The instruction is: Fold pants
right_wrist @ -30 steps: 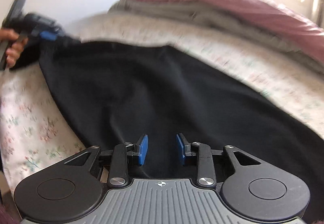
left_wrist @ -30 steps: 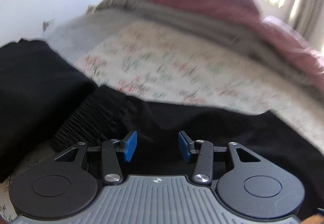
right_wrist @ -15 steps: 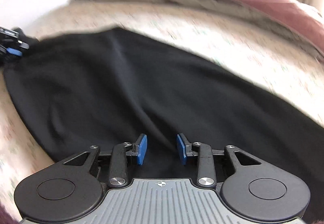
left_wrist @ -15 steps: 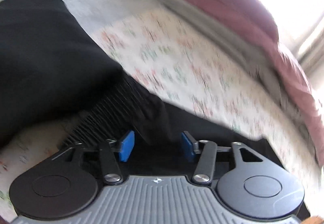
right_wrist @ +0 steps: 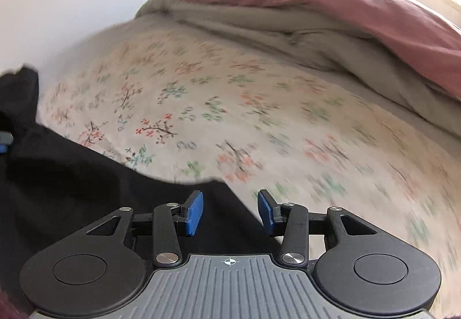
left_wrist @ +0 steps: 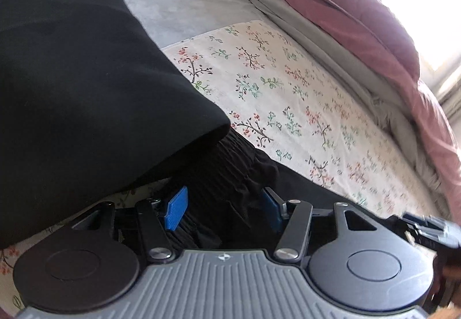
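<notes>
In the left wrist view, we see the left gripper (left_wrist: 223, 208) with its jaws standing wide apart. The gathered, ribbed waistband (left_wrist: 227, 172) of the black pants (left_wrist: 86, 94) lies bunched between them, and we cannot see either blue pad pressing on it. A thick fold of the same black cloth rises ahead and to the left of the jaws. Ahead and to the right of them spreads the floral sheet (left_wrist: 288, 94) of the bed, with a grey blanket (left_wrist: 184, 7) and a dusty-pink duvet (left_wrist: 331, 7) beyond. The other tool shows at the right edge, blurred.

In the right wrist view, we see the right gripper (right_wrist: 230, 213) with its jaws opening. The edge of the pants (right_wrist: 86, 189) lies beneath and between them, touched by neither pad. The black cloth runs off to the left of the jaws; the floral sheet (right_wrist: 259, 117) fills the space ahead and to the right, blurred.
</notes>
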